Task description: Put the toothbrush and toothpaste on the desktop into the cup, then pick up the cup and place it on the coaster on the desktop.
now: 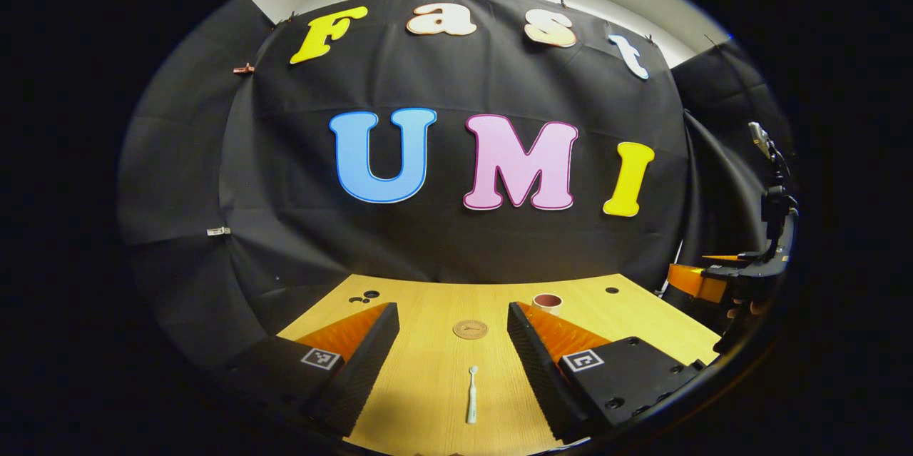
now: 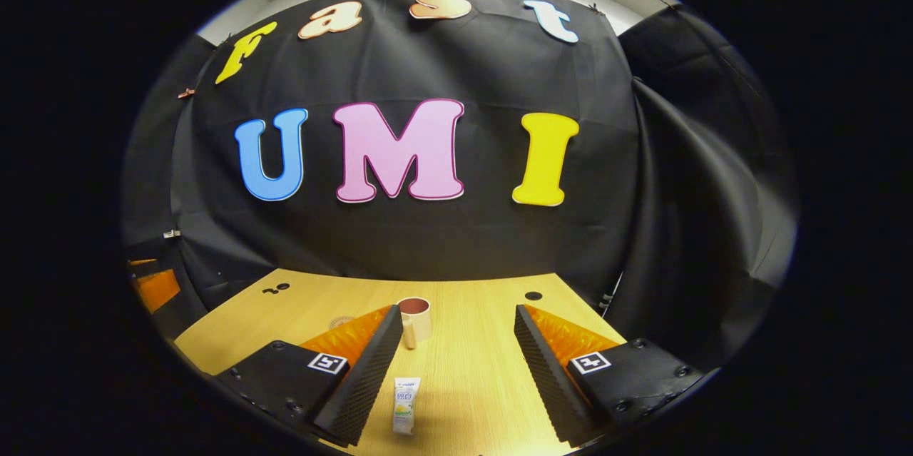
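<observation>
A: What is seen in the left gripper view?

B: The left gripper (image 1: 452, 363) is held with its fingers wide apart, nothing between them. The toothbrush (image 1: 471, 394) lies flat on the counter (image 1: 428, 377) between them, head toward the coaster (image 1: 470, 329). The cup (image 1: 547, 302) stands behind the right-hand finger.

A: And the right gripper view?

B: The right gripper (image 2: 456, 370) is likewise spread and empty. The toothpaste (image 2: 406, 404) lies just beside its left-hand finger; the cup stands farther back.

A: How should these be handled?

B: The toothbrush is judged light, stiff and thin, best pinched mid-handle. The tube is probably soft and yielding, so a gentle grip across its middle is advised. The cup, once loaded, should be taken by the wall, near the rim.
</observation>
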A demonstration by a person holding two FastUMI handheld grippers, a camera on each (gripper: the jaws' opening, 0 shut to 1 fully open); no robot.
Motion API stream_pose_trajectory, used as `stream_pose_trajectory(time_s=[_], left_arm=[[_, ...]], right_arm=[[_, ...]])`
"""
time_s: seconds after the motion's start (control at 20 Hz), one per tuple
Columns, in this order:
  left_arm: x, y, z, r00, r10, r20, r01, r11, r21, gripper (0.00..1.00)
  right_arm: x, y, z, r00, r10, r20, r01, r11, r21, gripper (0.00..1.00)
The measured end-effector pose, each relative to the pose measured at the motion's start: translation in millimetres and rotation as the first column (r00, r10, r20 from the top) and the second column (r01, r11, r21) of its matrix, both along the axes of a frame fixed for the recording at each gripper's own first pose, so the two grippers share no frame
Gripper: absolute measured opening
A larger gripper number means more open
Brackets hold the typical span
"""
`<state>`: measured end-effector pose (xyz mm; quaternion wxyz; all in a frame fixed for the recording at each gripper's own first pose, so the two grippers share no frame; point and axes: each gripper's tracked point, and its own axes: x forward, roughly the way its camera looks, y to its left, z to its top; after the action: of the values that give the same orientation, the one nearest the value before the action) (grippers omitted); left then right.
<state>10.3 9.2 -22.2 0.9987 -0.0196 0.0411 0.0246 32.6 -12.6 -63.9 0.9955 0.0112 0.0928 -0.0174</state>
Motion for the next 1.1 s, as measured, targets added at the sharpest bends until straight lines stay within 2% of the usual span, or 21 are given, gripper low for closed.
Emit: stream_pose_trajectory(time_s=[0.3, 0.4, 0.55, 0.65, 0.85, 1.0, 1.1], left_arm=[[-0.2, -0.5, -11.2, 0.999, -0.005, -0.033, 0.005, 1.000, 0.002, 0.97], [-1.6, -0.6, -15.9, 0.999, -0.005, -0.045, 0.005, 1.000, 0.004, 0.97], [-3.3, 2.0, -24.1, 0.998, 0.009, -0.066, -0.009, 1.000, -0.007, 0.97], [-4.7, 8.7, -29.0, 0.997, 0.037, -0.074, -0.037, 0.999, -0.004, 0.97], [-8.9, 19.4, -46.1, 0.990, 0.085, -0.115, -0.088, 0.996, -0.023, 0.97], [-13.1, 31.9, -58.6, 0.980, 0.134, -0.147, -0.140, 0.990, -0.031, 0.97], [-15.9, 40.9, -70.8, 0.969, 0.171, -0.181, -0.175, 0.985, -0.007, 0.97]], right_arm=[[22.5, 14.6, -34.0, 0.990, 0.069, -0.120, -0.068, 0.998, 0.016, 0.98], [32.6, 18.1, -52.2, 0.979, 0.084, -0.184, -0.081, 0.996, 0.022, 0.97], [40.2, 34.3, -82.8, 0.947, 0.131, -0.292, -0.121, 0.991, 0.052, 0.98], [38.9, 39.8, -112.1, 0.909, 0.146, -0.391, -0.137, 0.989, 0.052, 0.98], [33.5, 53.3, -175.4, 0.807, 0.143, -0.573, -0.161, 0.987, 0.020, 0.98], [28.5, 63.6, -204.2, 0.743, 0.158, -0.650, -0.198, 0.980, 0.012, 0.98], [29.7, 68.8, -218.8, 0.713, 0.166, -0.681, -0.211, 0.977, 0.018, 0.99]])
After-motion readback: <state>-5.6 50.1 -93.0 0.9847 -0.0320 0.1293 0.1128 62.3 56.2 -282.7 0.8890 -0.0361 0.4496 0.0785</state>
